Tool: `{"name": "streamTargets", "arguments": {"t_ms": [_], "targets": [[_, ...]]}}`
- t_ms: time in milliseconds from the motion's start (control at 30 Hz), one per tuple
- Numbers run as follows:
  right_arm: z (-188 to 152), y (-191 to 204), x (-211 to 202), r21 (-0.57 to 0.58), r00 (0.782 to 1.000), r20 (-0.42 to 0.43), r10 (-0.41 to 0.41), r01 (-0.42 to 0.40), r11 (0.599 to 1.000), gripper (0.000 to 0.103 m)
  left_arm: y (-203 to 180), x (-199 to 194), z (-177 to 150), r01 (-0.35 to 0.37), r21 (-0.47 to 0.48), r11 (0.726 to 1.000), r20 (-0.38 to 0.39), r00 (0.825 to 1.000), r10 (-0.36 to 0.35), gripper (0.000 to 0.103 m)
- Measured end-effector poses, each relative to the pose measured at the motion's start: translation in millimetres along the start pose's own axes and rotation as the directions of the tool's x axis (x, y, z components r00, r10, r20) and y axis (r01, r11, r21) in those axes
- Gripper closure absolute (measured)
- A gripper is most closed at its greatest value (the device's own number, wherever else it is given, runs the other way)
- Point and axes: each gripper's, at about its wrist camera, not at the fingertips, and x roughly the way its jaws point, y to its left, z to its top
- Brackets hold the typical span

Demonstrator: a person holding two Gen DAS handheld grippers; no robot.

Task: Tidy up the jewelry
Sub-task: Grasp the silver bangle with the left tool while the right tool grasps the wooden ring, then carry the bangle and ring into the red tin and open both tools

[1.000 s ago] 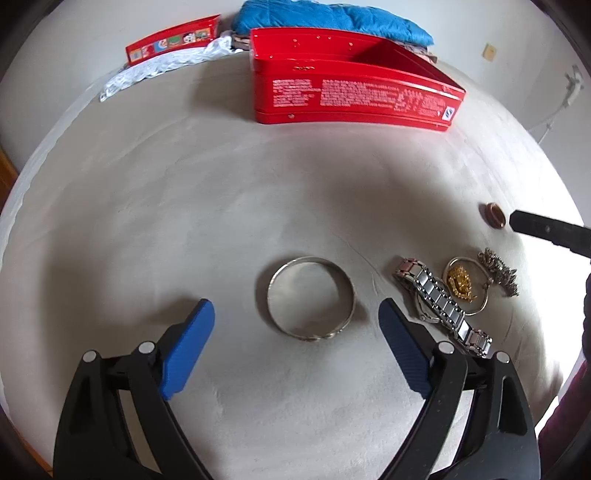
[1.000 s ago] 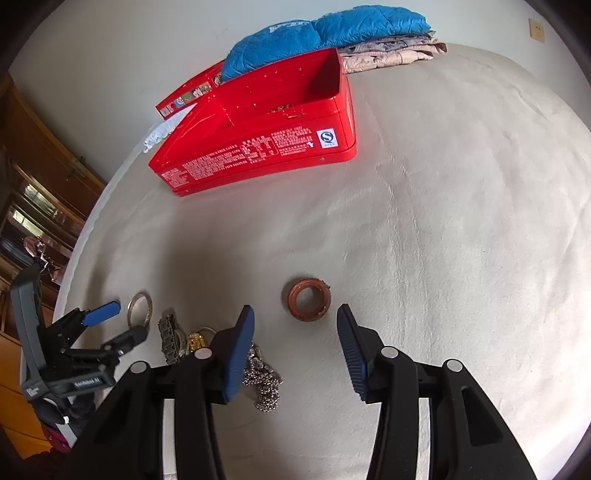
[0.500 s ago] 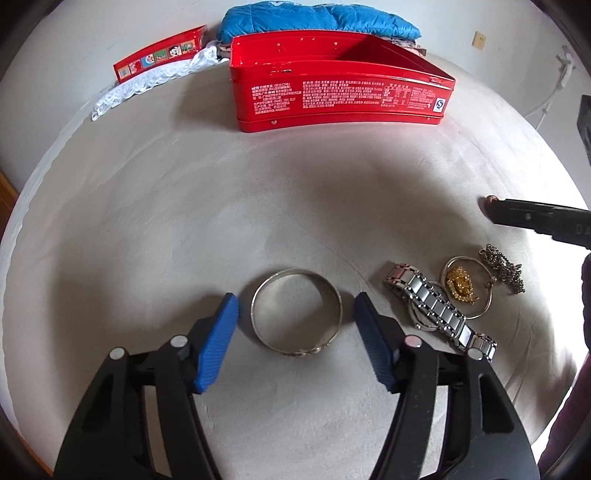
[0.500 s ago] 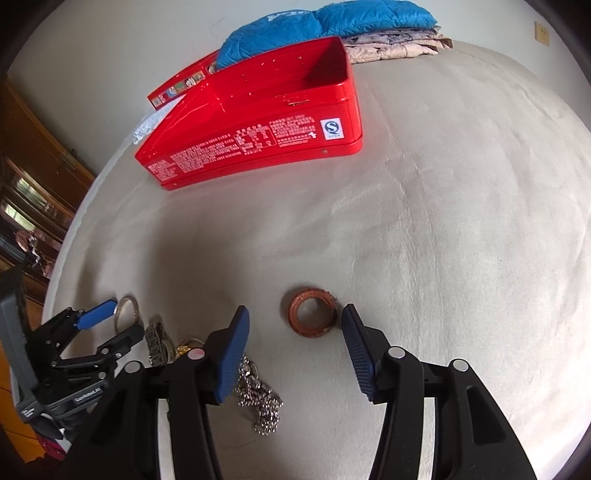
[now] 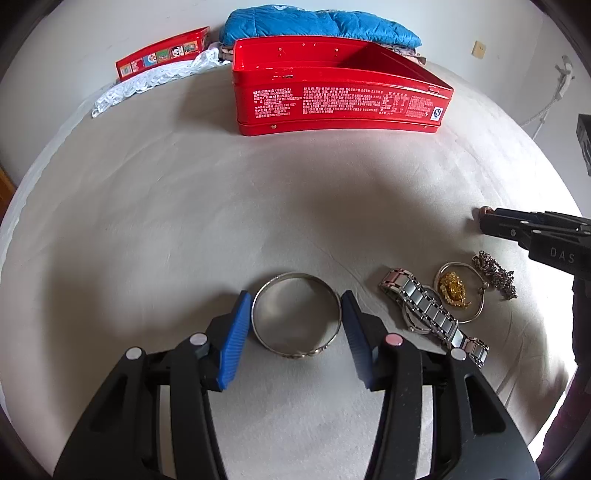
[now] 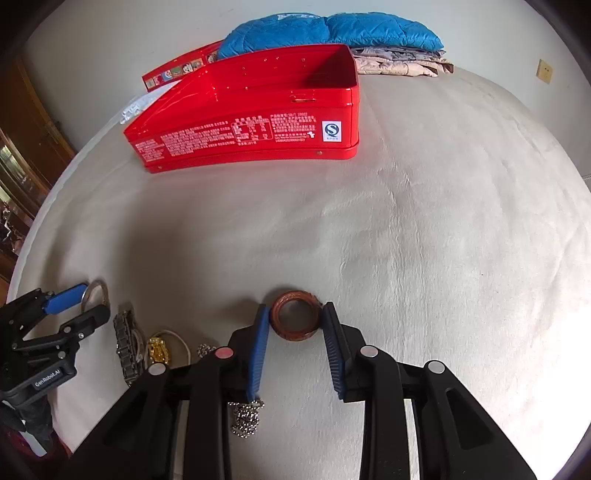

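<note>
A silver bangle (image 5: 258, 328) lies flat on the beige bedcover, between the blue pads of my left gripper (image 5: 295, 299). Its jaws are closing, with the pads right at the bangle's sides. A brown carved ring (image 6: 293, 332) lies between the pads of my right gripper (image 6: 294, 312), whose jaws are also closing and stand just beside it. Between the two lie a metal watch (image 5: 428, 310), a gold pendant (image 5: 454, 288) inside a thin hoop, and a bead chain (image 5: 496, 275). An open red tin (image 5: 340, 107) stands at the far side.
The red tin's lid (image 5: 162, 55) and white lace (image 5: 155, 81) lie at the back left. A blue quilt (image 6: 332, 31) and folded cloths (image 6: 399, 62) are behind the tin. A wooden cabinet (image 6: 22, 147) stands beyond the bed's left edge.
Both grippers' jaws have narrowed, the left around the silver bangle and the right around the brown ring. Both jewels lie where they were.
</note>
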Motion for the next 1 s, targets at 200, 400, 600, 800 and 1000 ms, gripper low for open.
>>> {"name": "streamTargets", "arguments": {"t_ms": [200, 400, 600, 800, 1000], "targets": [[2, 1, -6, 0.015, 0.998, 0.007, 0.060, -0.060, 0.998, 0.074, 4, -3, -2, 0.021, -0.014, 1.000, 0.001, 1.000, -0.021, 0.055], [6, -4, -20, 0.039, 0.994, 0.031, 0.109, -0.111, 0.993, 0.073, 10, -7, -2, 0.044, -0.031, 0.999, 0.001, 0.999, -0.044, 0.055], [10, -10, -31, 0.055, 0.990, 0.057, 0.128, -0.131, 0.990, 0.073, 15, -19, 5, 0.046, -0.045, 0.998, 0.036, 0.998, -0.044, 0.055], [23, -9, -45, 0.045, 0.987, 0.092, 0.130, -0.134, 0.990, 0.073, 17, -40, 24, 0.041, -0.040, 0.998, 0.099, 0.994, -0.037, 0.055], [55, -2, -68, 0.018, 0.979, 0.169, 0.118, -0.123, 0.992, 0.073, 10, -67, 65, 0.031, -0.016, 0.999, 0.194, 0.981, -0.027, 0.055]]}}
